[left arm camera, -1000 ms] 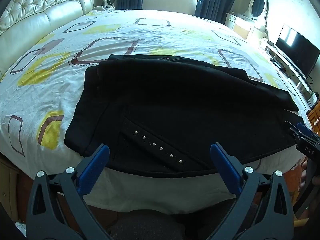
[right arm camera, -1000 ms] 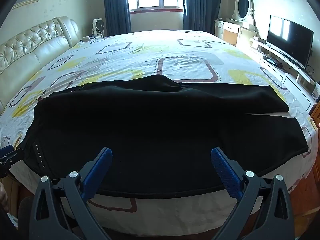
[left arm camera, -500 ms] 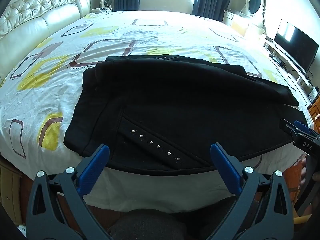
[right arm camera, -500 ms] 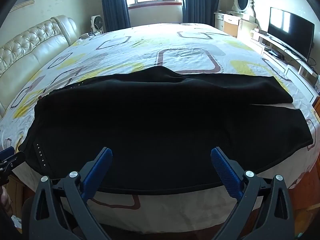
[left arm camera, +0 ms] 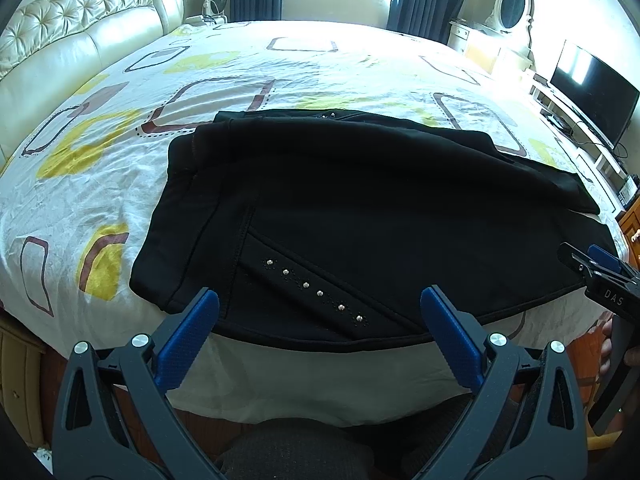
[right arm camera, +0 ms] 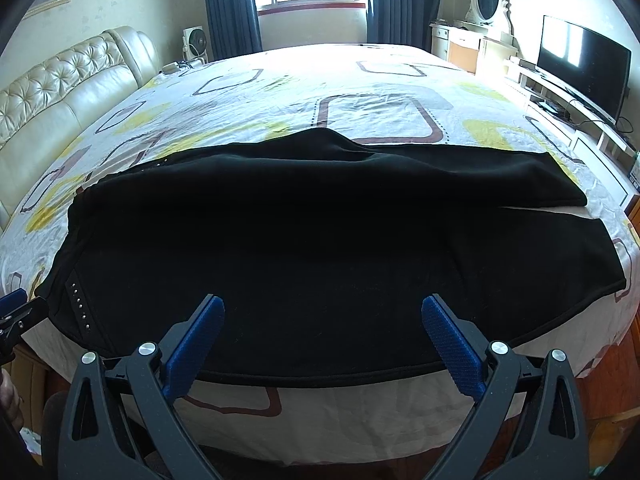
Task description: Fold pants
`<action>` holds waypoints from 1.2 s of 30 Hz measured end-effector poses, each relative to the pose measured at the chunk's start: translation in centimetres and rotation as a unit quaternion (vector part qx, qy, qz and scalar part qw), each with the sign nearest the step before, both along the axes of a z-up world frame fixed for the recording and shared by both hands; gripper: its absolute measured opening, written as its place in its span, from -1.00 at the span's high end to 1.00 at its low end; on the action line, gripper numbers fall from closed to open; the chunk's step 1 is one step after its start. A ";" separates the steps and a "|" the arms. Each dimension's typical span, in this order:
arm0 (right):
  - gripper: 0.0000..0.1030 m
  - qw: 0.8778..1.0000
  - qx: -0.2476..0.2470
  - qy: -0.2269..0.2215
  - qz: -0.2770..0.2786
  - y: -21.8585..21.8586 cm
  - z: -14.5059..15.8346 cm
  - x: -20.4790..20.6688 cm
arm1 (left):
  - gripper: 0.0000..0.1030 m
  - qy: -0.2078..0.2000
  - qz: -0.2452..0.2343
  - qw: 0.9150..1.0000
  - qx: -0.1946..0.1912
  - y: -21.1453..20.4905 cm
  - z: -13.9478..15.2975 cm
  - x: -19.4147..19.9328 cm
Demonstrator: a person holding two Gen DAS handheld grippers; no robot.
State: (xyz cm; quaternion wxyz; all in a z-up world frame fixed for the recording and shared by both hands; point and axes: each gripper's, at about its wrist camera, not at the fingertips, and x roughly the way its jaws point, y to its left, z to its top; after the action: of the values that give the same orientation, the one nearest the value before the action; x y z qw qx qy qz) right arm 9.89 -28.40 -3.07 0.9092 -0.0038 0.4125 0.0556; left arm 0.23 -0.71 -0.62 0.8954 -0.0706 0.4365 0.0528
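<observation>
Both grippers — left [left arm camera: 319, 320] and right [right arm camera: 322, 326] — have backed off, jaws apart. Pants [left arm camera: 360, 208] lie at the bed's [left arm camera: 120, 160] near edge — untouched, unfolded.

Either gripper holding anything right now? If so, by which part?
Nothing held. Left gripper and right gripper are both open, short of the pants.

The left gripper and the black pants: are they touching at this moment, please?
Apart. In the left wrist view the left gripper is open, its blue fingertips held short of the black pants; white sheet hangs between them.
</observation>
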 end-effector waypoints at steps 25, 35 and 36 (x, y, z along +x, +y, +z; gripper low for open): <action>-0.92 1.000 0.001 0.009 0.006 0.5 -0.4 -0.1 | -0.96 0.006 -0.002 1.000 0.000 -0.3 -0.3 -0.1; -0.92 1.000 0.002 0.011 0.007 0.4 -0.6 -0.1 | -0.96 0.008 -0.003 1.000 0.000 -0.5 -0.4 -0.1; -0.92 1.000 0.002 0.011 0.007 0.4 -0.6 -0.1 | -0.96 0.007 -0.002 1.000 0.000 -0.6 -0.4 -0.1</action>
State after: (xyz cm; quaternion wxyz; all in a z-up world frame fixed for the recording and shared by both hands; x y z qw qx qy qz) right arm 9.78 -27.98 -3.64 0.9043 -0.0048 0.4222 0.0630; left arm 0.13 -1.26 -1.03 0.8923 -0.0690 0.4432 0.0512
